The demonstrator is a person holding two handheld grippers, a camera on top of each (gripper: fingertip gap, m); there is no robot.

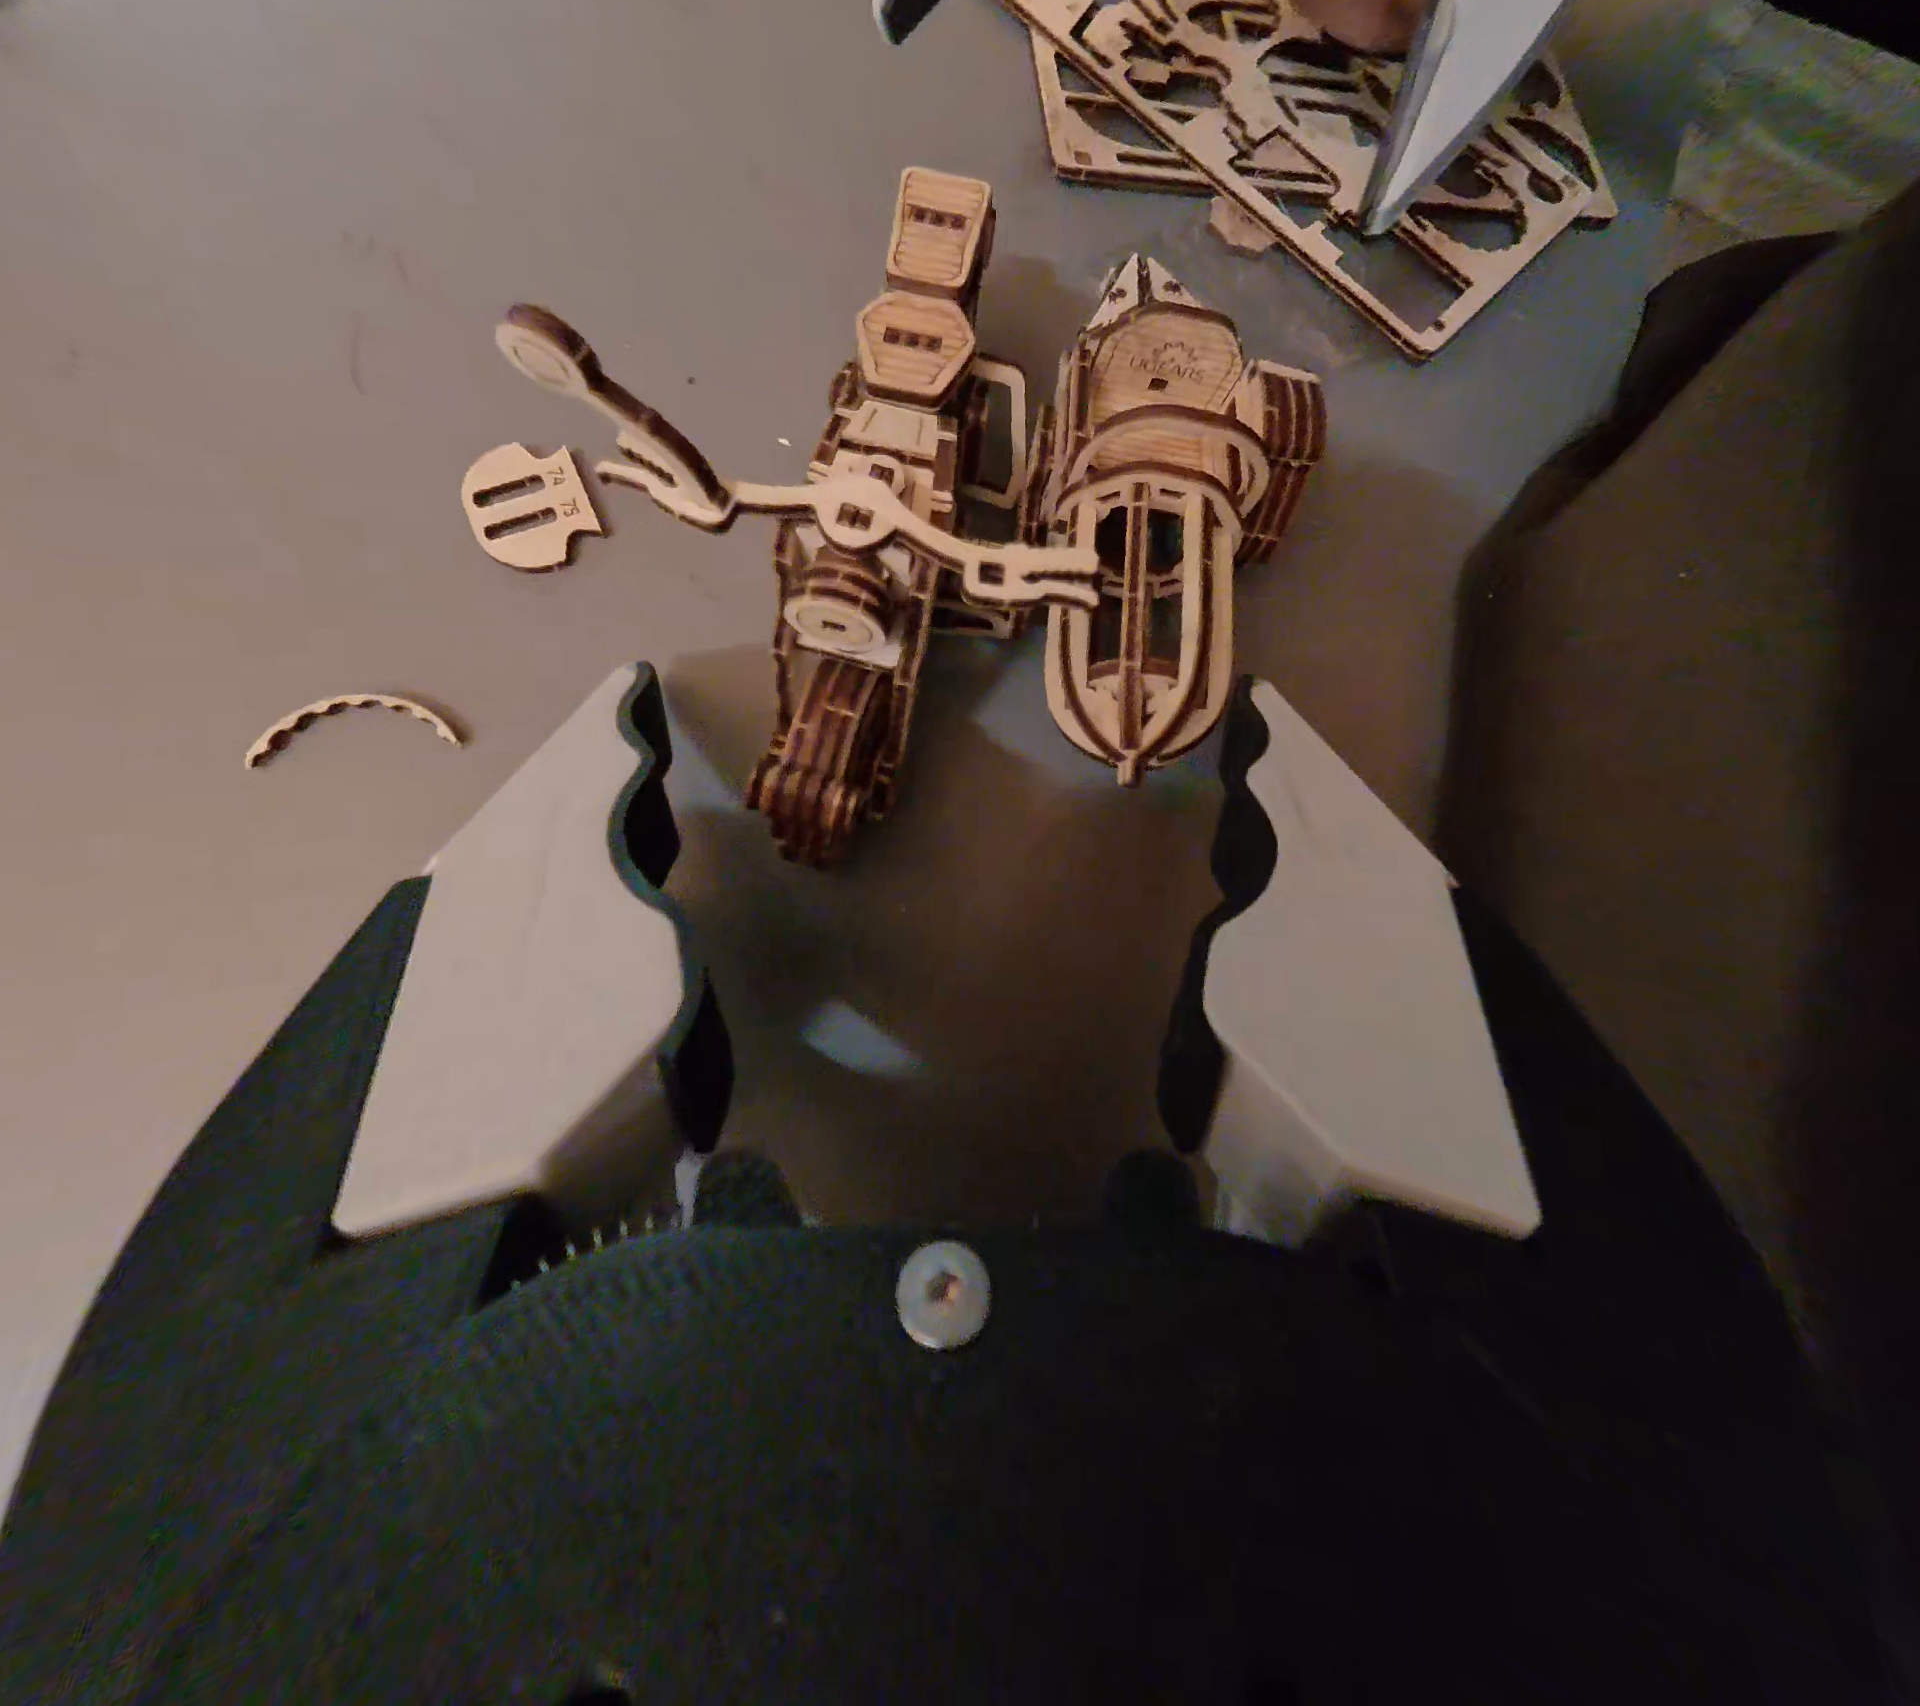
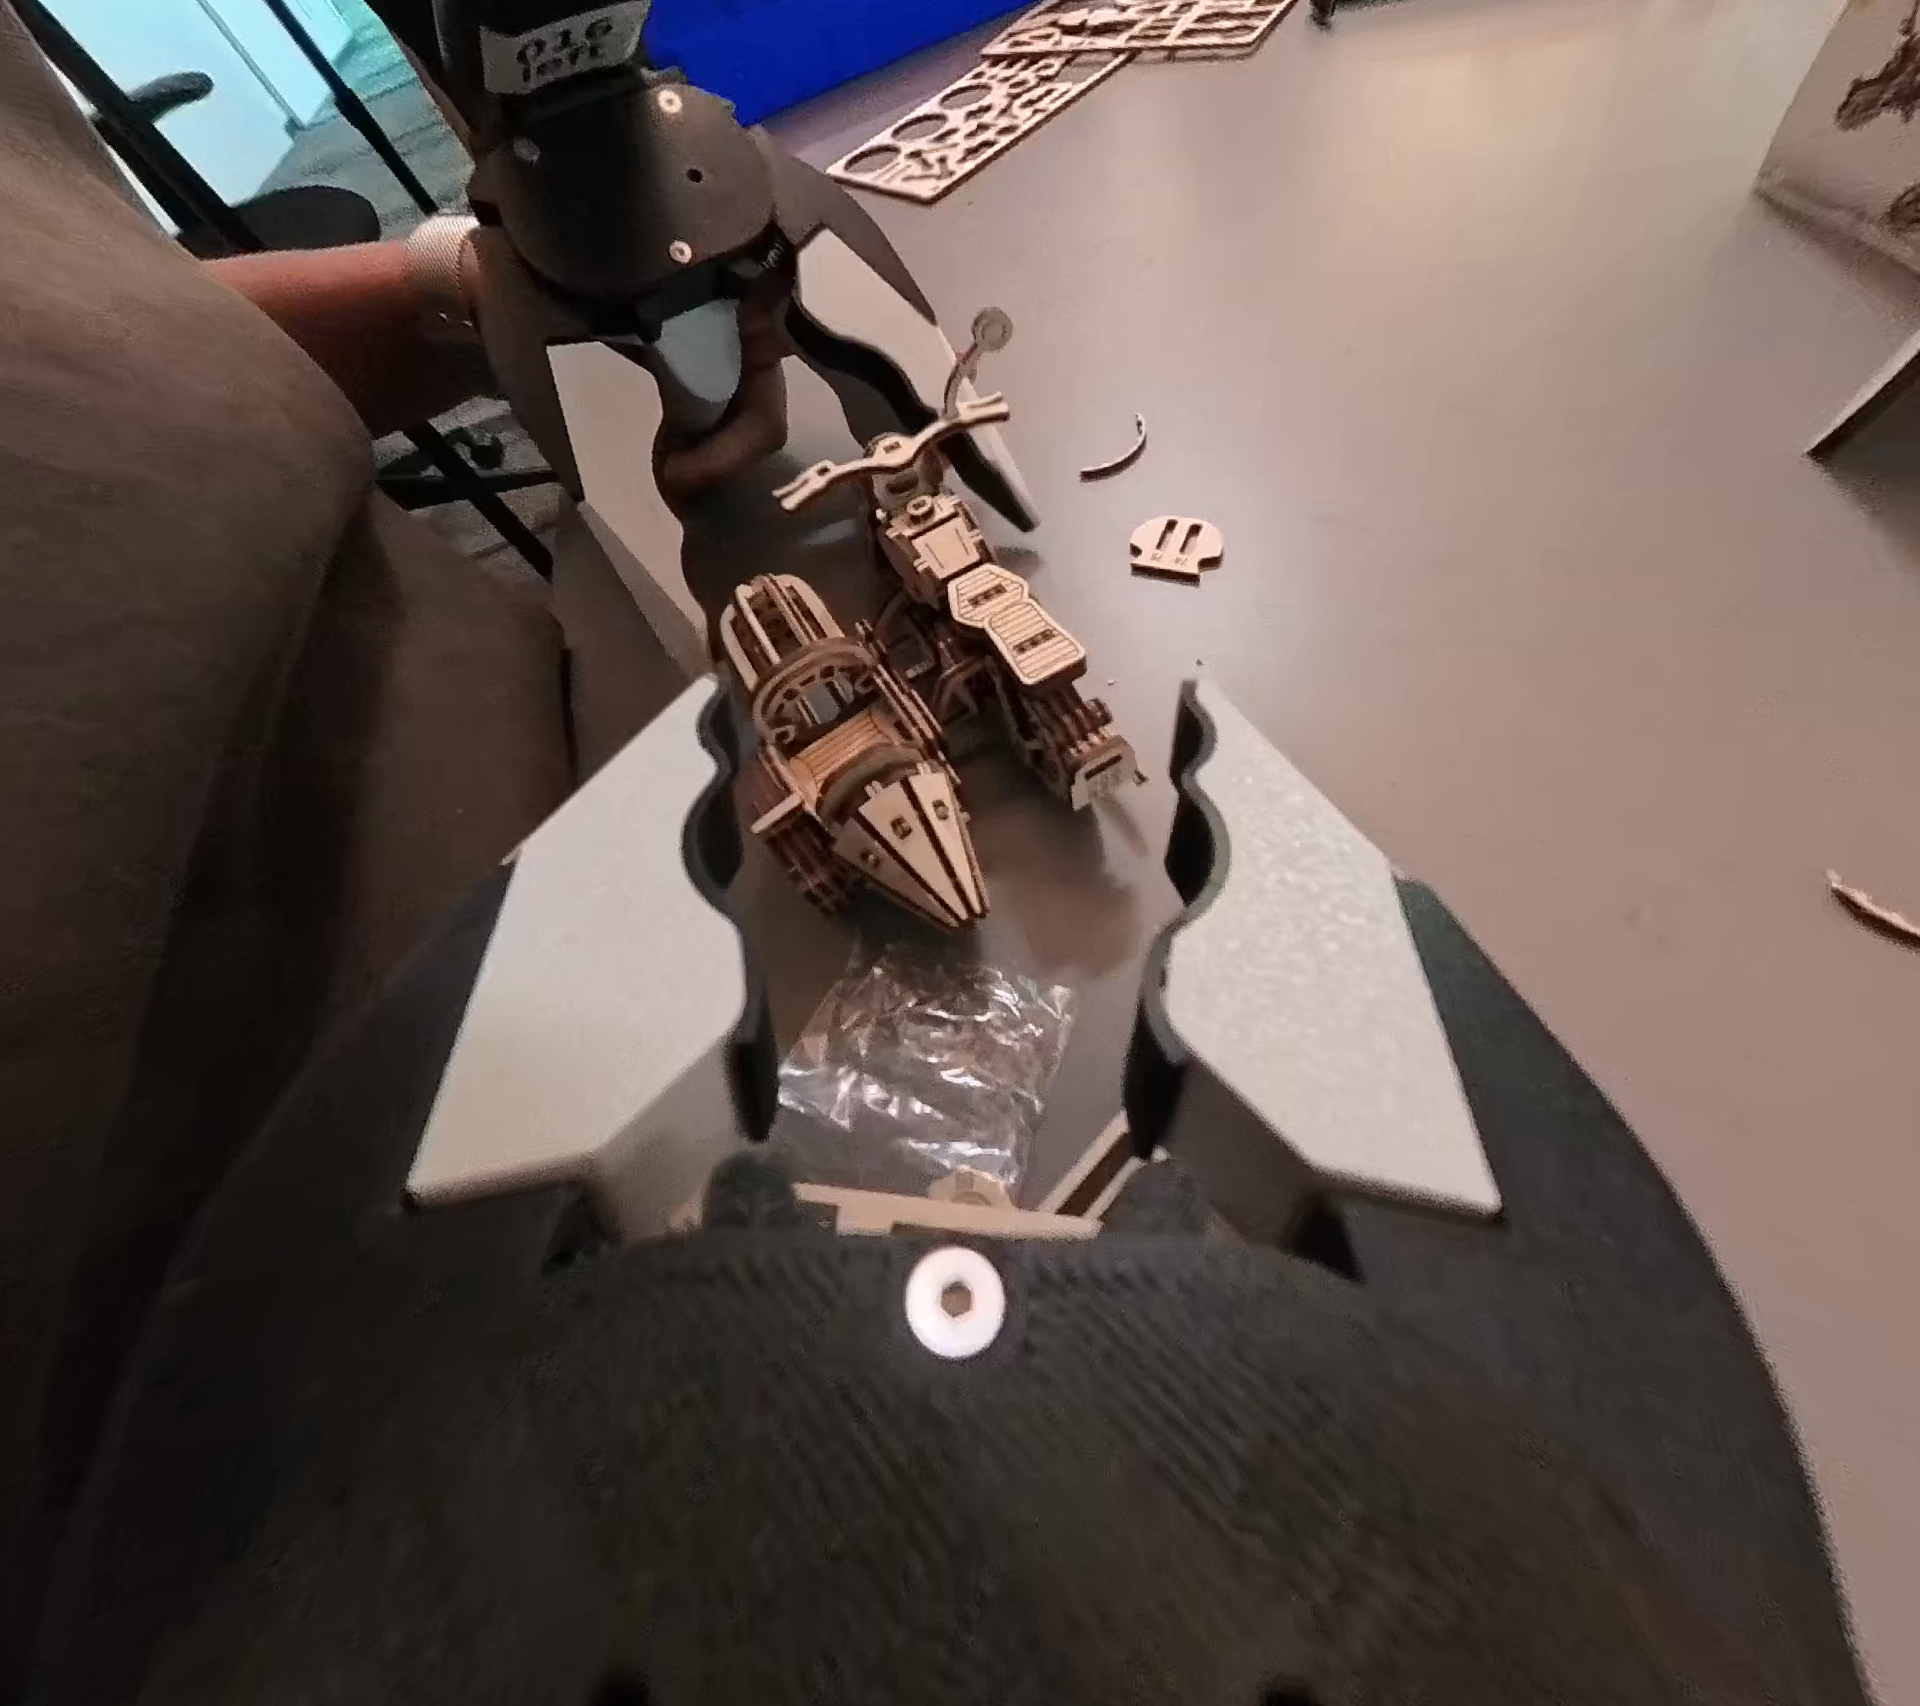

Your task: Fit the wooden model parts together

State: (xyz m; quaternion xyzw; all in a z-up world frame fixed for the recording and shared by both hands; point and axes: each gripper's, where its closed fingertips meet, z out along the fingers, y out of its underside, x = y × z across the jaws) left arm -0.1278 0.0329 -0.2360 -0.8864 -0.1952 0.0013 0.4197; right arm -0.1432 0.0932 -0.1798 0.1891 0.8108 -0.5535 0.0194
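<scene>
The grey counter (image 1: 260, 254) carries everything, and I judge the main risk lies at its near edge: the wooden motorcycle with its sidecar (image 1: 935, 534) stands close to my lap, so a careless shove could send it off.

My left tool (image 1: 935, 783) hangs spread wide and empty just short of the front wheel. My right tool (image 2: 951, 783) is likewise spread and holds nothing; its fingertips flank the tail of the sidecar without clearly touching it. If both close in from opposite ends, I could squeeze the model lengthwise and pop the thin joints.

The punched-out sheets (image 1: 1320, 129) lie behind the model under my right tool; catching one could drag it into the bike.

The crinkled plastic bag (image 2: 925, 1064) sits between my right tool's fingers and may snag.

The handlebar with its round mirror (image 1: 644, 430) sticks out sideways, thin and probably fragile; brushing it could snap it.

The small slotted disc (image 1: 530, 508) and the toothed arc (image 1: 353, 726) lie loose and apart, and could easily be swept away.
</scene>
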